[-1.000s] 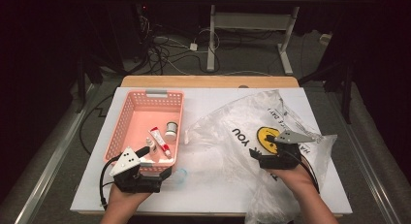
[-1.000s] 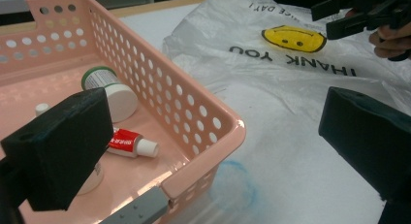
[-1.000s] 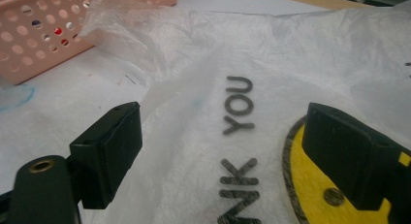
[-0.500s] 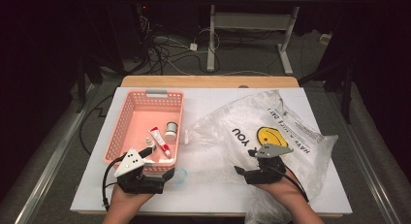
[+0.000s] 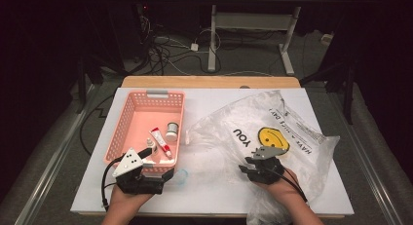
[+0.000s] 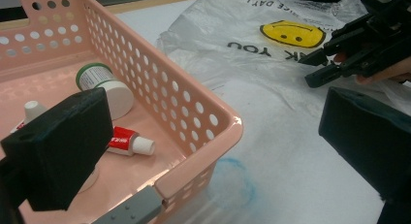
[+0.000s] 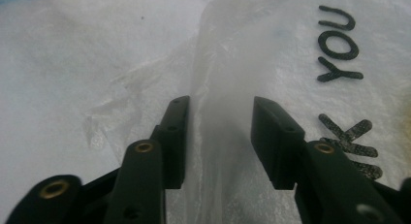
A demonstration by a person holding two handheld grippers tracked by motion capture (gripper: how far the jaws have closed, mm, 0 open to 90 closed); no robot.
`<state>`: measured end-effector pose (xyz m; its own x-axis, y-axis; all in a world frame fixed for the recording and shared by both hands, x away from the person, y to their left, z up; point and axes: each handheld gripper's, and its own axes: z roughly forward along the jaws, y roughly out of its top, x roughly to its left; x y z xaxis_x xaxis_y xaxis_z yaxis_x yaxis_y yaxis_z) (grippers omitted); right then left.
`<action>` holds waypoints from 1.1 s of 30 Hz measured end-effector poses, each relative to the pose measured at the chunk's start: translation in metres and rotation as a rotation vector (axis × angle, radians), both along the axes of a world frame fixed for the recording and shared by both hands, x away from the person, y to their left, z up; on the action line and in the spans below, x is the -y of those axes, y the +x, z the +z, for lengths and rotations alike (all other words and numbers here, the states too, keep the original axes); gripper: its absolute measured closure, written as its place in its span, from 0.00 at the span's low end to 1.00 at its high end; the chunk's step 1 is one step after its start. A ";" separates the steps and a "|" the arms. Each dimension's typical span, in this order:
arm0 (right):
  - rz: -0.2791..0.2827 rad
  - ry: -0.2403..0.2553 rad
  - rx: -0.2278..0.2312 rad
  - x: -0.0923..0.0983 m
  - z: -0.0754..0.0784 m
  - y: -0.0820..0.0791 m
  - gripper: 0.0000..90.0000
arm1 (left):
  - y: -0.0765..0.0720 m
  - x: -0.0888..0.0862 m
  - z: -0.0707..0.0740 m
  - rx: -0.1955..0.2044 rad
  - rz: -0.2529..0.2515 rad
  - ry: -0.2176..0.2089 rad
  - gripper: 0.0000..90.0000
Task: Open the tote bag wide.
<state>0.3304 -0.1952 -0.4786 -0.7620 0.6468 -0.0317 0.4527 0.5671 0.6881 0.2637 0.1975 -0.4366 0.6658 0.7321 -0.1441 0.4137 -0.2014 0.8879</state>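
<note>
Two grippers work at the lower edge of the white counter in the high view. The right gripper, at lower right of centre, rests on a clear plastic bag that sprawls over the right half of the counter, printed with a yellow smiley face and black lettering. In the right gripper view a raised fold of the bag stands up between the two black jaws, which have just been closing and now stand fairly narrow; a gap shows on each side of the fold, so the pads do not yet press it. The left gripper, at lower left, sits at the near end of a pink perforated basket; in the left gripper view its jaws are spread wide, one over the basket's inside and the other outside over the counter, with the near corner of the basket wall between them and nothing pinched. Inside the basket lie a red-and-white tube, a small white jar with a green rim and a small white-capped bottle, close together near the left gripper. A faint blue ring marks the counter just beside the basket corner. Cables lie tangled on the dark floor beyond the counter, near the grey legs of another table.
</note>
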 end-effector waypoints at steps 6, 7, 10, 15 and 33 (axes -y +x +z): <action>-0.011 0.024 -0.003 0.003 -0.003 0.004 0.88 | 0.000 0.000 0.000 -0.001 0.001 -0.002 0.00; -0.012 0.025 -0.001 0.002 -0.003 0.005 0.91 | 0.000 0.001 0.000 -0.002 0.000 -0.002 0.00; -0.015 0.032 0.001 0.002 -0.004 0.006 0.98 | 0.000 0.001 0.000 -0.003 -0.003 -0.003 0.00; -0.035 0.057 0.003 0.001 -0.006 0.010 1.00 | 0.001 0.000 -0.001 -0.004 -0.007 -0.001 0.00; -0.166 0.183 0.065 0.002 0.002 0.037 1.00 | 0.005 0.002 0.001 -0.012 -0.034 0.010 0.00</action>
<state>0.3671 -0.1972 -0.4767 -0.6451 0.7623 0.0520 0.4806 0.3520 0.8032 0.2686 0.1951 -0.4355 0.6887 0.7103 -0.1456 0.4173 -0.2242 0.8807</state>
